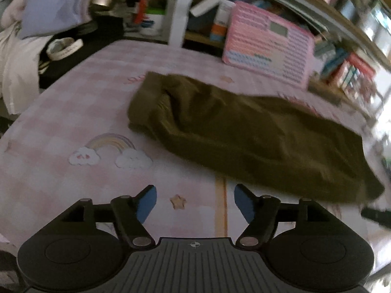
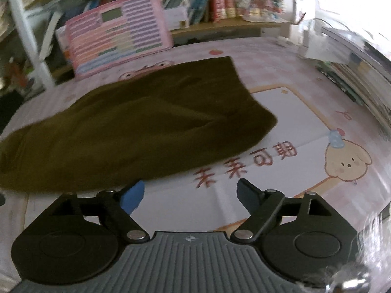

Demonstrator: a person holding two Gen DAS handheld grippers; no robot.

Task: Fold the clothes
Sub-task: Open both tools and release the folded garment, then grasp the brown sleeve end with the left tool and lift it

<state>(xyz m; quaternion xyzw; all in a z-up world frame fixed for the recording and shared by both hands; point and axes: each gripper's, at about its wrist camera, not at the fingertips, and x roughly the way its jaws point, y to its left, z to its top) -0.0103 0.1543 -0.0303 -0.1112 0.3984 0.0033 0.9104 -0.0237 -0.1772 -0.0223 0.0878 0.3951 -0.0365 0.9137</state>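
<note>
Table: pink checked cartoon-print table [image 1: 73,112] [image 2: 305,127] carrying everything.
Garment: olive-green fabric garment [image 1: 244,134] [image 2: 136,127] lies spread flat mid-table, beyond both grippers.
Board: pink rectangular toy board [image 1: 266,41] [image 2: 117,31] leans at the table's far edge, behind the garment.
Left gripper [image 1: 195,201]: blue-padded fingers spread apart, grasping nothing, short of the garment.
Right gripper [image 2: 190,196]: fingers released, left fingertip at the garment's near edge.

Red Chinese characters, upside down and reading roughly 未来可期, are printed on the pink tablecloth [image 2: 305,112] beside its cartoon puppy [image 2: 347,161].
</note>
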